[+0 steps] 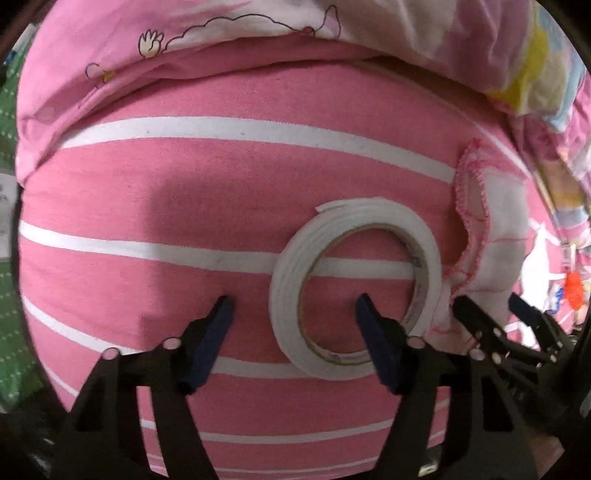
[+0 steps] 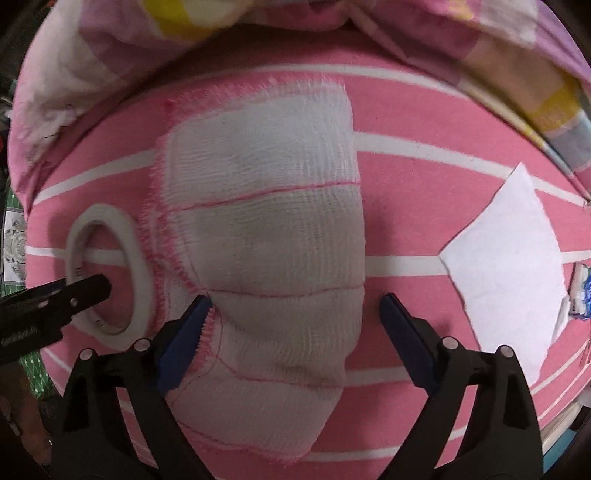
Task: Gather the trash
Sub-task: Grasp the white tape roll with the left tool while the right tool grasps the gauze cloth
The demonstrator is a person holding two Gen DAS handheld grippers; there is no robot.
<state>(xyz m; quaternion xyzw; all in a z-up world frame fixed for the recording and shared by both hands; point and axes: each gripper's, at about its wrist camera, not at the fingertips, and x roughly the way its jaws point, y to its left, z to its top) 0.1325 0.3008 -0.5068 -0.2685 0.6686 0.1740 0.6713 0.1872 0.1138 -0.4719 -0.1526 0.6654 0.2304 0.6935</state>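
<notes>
A white ring-shaped roll of foam tape [image 1: 354, 291] is seen on a pink white-striped bedsheet [image 1: 184, 206], its near-left wall straddled by the parted, unpressing fingers of the left gripper [image 1: 295, 306]. Just right of the roll, a soft white pink-hemmed gauze cloth [image 2: 273, 236] is bracketed by the wide-open right gripper [image 2: 295, 302]. Both are judged light; the roll's stiff wall should be pinched.

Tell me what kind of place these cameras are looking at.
Most likely a bed in a bedroom: a pink sheet with white stripes covers a soft surface, and a cartoon-print quilt is bunched along its far edge. A tape roll and white cloth lie on it.
</notes>
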